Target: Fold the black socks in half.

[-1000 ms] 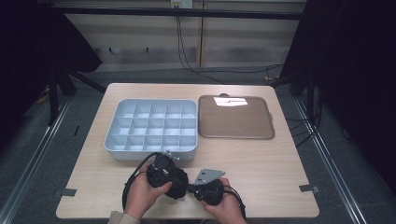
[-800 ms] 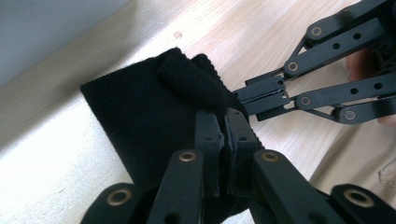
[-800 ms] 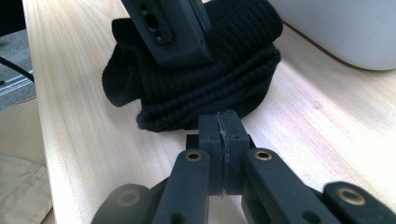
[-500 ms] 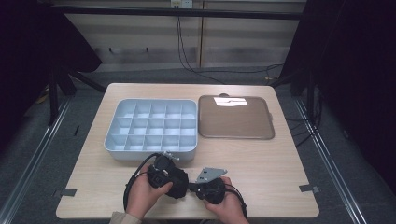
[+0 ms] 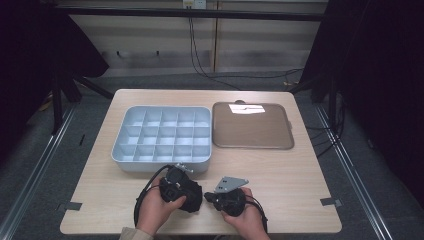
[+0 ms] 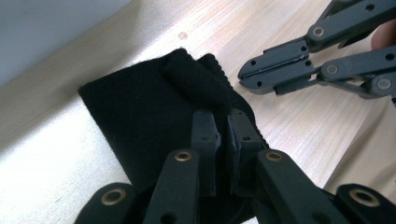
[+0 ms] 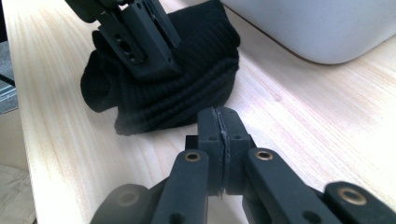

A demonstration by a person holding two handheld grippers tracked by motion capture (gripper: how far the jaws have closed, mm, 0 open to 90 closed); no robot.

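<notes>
Left gripper [image 6: 223, 133] with its fingers [image 6: 204, 140] nearly together, pinching a fold of the black ribbed knit cloth [image 6: 154, 112], which lies bunched on the pale wooden desk [image 5: 280, 170] near the person's edge, just in front of the light grey plastic compartment tray [image 5: 162, 136]. The jaws have just been easing apart slightly, with the fabric between them. Right gripper [image 7: 223, 128] with its fingers [image 7: 208, 126] pressed together on nothing, its tips just beside the cloth's near edge but apart from it. The flat brown lid-like tray [image 5: 251, 126] lies to the right of the compartment tray, well apart from the work. Risks, as judged from this arrangement: the left pinch takes only a thin fold, so a further loosening could let the cloth slip out and fall back into a heap; a lift from this single point would probably let the bundle unroll and drag on the desk; the shut right gripper, if pushed forward, would shove the cloth rather than take it, and could knock against the left gripper, which stands close by.
</notes>
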